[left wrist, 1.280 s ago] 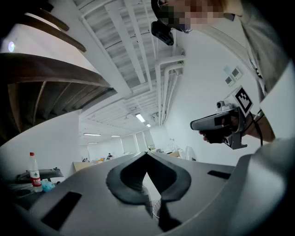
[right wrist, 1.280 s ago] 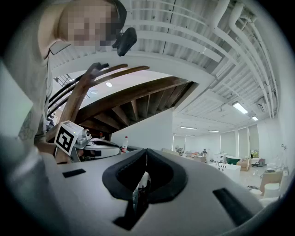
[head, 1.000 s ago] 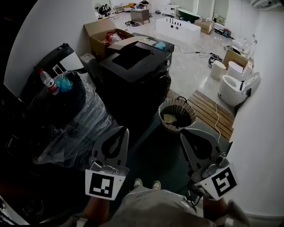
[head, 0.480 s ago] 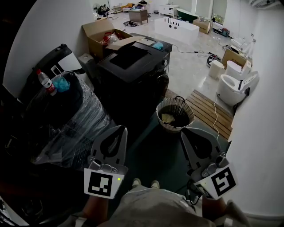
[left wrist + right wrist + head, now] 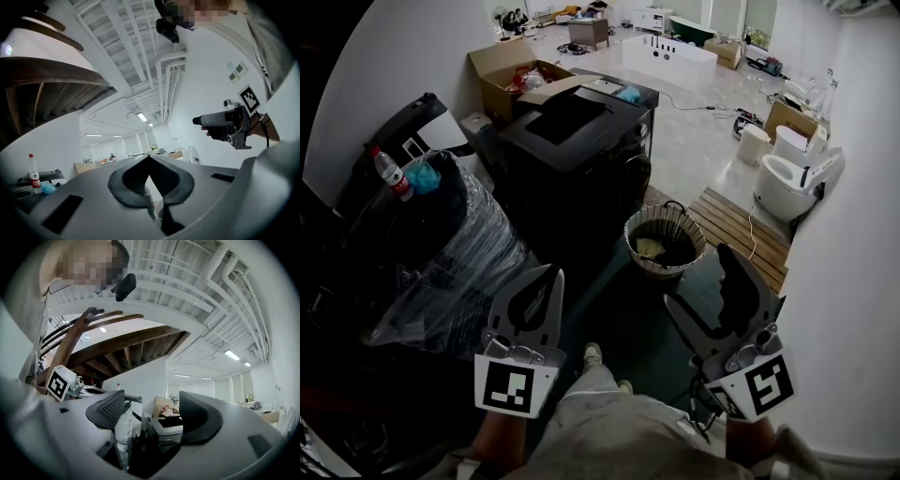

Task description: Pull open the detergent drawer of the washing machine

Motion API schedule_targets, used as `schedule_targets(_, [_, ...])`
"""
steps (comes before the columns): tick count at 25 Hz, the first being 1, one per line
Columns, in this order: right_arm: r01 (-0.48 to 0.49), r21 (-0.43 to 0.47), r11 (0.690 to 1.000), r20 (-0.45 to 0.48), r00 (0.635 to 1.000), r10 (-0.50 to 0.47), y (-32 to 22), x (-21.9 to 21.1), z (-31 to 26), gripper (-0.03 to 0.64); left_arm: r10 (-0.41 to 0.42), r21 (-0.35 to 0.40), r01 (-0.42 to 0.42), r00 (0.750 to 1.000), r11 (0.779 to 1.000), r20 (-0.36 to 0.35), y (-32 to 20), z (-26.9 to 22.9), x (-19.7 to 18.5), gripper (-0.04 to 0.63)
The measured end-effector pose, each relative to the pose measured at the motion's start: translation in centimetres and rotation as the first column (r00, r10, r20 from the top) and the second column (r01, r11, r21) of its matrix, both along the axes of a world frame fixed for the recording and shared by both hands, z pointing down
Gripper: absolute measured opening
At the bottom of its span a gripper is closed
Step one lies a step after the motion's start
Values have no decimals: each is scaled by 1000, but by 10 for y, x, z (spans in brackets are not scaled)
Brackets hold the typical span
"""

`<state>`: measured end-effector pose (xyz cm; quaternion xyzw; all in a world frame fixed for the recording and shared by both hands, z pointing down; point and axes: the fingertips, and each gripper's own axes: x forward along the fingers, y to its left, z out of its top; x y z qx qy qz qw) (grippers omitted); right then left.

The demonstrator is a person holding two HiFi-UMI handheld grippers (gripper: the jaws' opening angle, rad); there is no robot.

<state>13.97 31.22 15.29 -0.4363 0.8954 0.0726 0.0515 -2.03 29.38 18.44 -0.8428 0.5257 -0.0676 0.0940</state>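
Observation:
The black washing machine (image 5: 581, 131) stands across the floor ahead of me; it also shows small between the right jaws as a washing machine (image 5: 166, 425). Its detergent drawer cannot be made out in the dark front. My left gripper (image 5: 552, 273) is held low at the left, shut and empty, tips together (image 5: 149, 157). My right gripper (image 5: 698, 275) is at the lower right, well short of the machine. Its jaws are opening with nothing between them (image 5: 152, 411).
A wicker basket (image 5: 666, 242) sits on the floor between me and the machine. A plastic-wrapped bundle (image 5: 441, 253) with a water bottle (image 5: 386, 171) stands at the left. A cardboard box (image 5: 511, 70) is behind the machine; a toilet (image 5: 787, 183) and slatted wooden platform (image 5: 741, 230) at the right.
The right gripper's jaws have spread from shut to wide apart. One of the person's feet has stepped forward, and the machine and basket sit slightly higher and further left in the view.

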Motion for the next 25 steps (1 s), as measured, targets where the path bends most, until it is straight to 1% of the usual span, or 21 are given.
schedule_targets(8, [-1,-1,1000,-3,1000,1,-23,-1,9,359,-3,5,3,1000,1000,-11,-25,10,-1,15])
schedule_targets(12, [0,-11,1000,9,1000,0,-48,-4,15,360,2,6,-2,1000,1000,-17,-49,17,-3,15])
schedule_targets(17, [1,-36,999,14,1000,-1,-89,-10,25,360,-12,-3,12,1000,1000,-29,-88,24,-12,15])
schedule_targets(21, [9,-90,996,37,999,-6,-129,-21,38,360,-19,-21,18,999,1000,-30,-123,33,-25,15])
schedule_targets(25, [35,-190,981,91,996,-17,-176,-35,54,360,-27,-49,26,999,998,-19,-167,47,-42,15])
